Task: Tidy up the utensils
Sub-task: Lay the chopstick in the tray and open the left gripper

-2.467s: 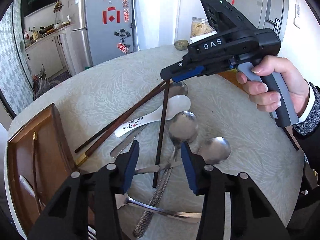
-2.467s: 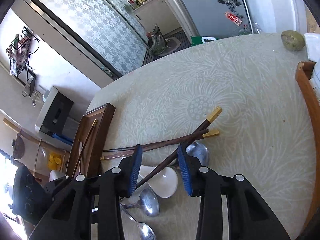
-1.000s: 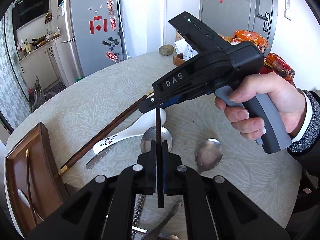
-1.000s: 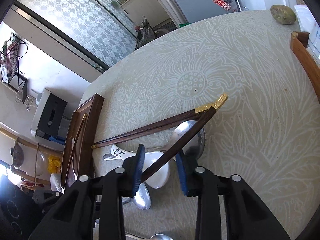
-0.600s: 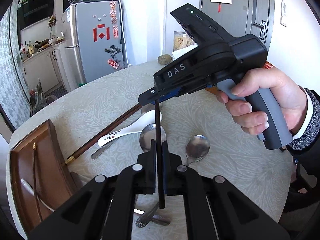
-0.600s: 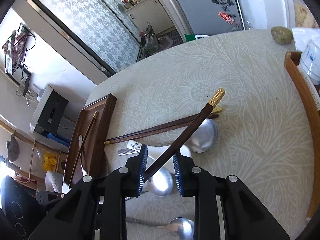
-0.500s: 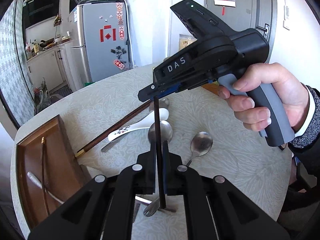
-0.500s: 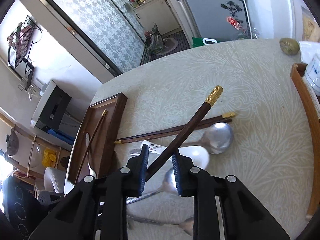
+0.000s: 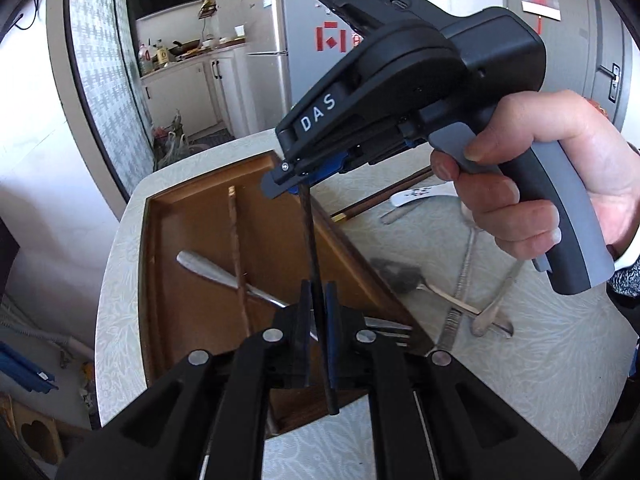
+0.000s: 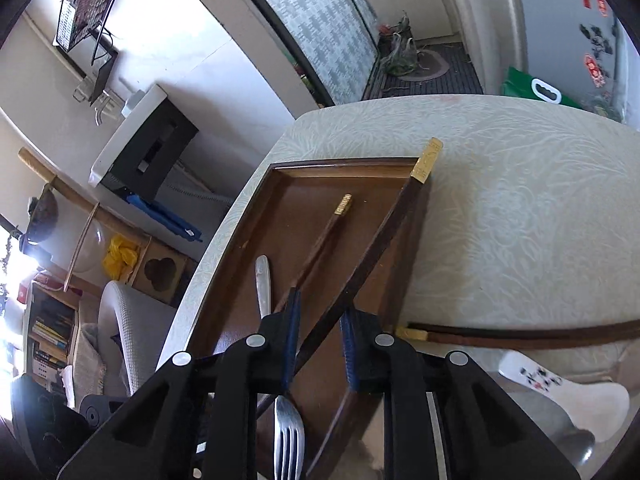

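Both grippers, left and right, clamp one chopstick above the tray; right jaws have just been closing.

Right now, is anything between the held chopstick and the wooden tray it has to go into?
Nothing blocks it. The chopstick, gripped by both claws, hangs over the wooden tray. Another chopstick, a fork and a metal handle lie there.

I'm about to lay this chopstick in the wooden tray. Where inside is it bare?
Bare: the tray floor between the lying chopstick and the right wall, and its far end. Crowded: near end, with fork and metal handle.
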`<action>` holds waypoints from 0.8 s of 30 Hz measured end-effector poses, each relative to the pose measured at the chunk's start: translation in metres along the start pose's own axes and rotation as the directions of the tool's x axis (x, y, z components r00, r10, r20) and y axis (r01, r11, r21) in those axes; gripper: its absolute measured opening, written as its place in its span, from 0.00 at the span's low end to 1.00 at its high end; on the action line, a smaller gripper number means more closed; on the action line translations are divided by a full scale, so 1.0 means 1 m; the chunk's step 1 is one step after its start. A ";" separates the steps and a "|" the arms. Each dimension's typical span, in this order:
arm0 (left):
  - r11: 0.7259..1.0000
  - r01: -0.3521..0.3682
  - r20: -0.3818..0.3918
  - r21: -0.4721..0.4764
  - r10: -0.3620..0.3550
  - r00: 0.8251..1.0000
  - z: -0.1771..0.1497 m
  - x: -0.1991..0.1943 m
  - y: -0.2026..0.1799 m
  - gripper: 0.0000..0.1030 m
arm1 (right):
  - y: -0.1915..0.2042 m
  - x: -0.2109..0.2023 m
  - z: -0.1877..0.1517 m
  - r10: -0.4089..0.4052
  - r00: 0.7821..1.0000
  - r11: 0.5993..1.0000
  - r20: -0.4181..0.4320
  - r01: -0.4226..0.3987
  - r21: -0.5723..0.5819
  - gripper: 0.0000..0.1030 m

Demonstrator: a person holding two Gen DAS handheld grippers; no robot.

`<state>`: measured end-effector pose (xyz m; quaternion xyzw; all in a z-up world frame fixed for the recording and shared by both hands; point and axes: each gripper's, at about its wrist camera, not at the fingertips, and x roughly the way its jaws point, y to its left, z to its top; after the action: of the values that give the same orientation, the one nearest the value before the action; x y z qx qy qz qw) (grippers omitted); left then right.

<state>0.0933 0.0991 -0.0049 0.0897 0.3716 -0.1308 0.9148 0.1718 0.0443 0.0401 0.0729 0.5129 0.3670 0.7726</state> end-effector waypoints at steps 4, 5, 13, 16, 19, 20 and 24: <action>0.999 -0.013 -0.022 -0.033 0.013 1.000 -0.004 0.011 0.015 0.08 | 0.002 0.023 0.005 -0.008 1.000 1.000 -0.029 0.008 -0.007 0.19; 0.999 -0.013 -0.028 -0.036 0.012 1.000 -0.005 0.013 0.016 0.08 | 0.001 0.026 0.005 -0.013 0.999 1.000 -0.034 0.013 -0.005 0.21; 0.999 0.003 -0.033 -0.039 -0.005 0.999 -0.012 0.020 0.020 0.11 | -0.002 0.020 -0.002 -0.035 0.999 0.999 -0.015 0.035 -0.008 0.49; 1.000 0.016 0.015 -0.026 -0.016 1.000 -0.013 0.009 0.014 0.58 | -0.007 0.001 -0.006 -0.009 1.000 1.000 0.003 0.009 0.003 0.60; 0.998 0.063 0.058 0.001 -0.063 0.996 -0.014 -0.008 0.006 0.65 | -0.010 -0.032 -0.014 -0.022 0.999 1.000 0.048 0.023 -0.016 0.71; 0.997 0.077 0.060 0.016 -0.078 0.995 -0.014 -0.012 0.002 0.68 | -0.013 -0.044 -0.018 -0.026 0.998 0.999 0.059 0.028 -0.024 0.72; 0.972 0.203 0.068 0.117 -0.212 0.975 -0.019 -0.023 -0.026 0.70 | -0.026 -0.094 -0.044 -0.086 0.990 0.992 0.107 0.095 -0.081 0.72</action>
<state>0.0573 0.0828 -0.0040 0.0949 0.3343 -0.2494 0.9039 0.1278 -0.0461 0.0764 0.0351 0.4586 0.3490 0.8165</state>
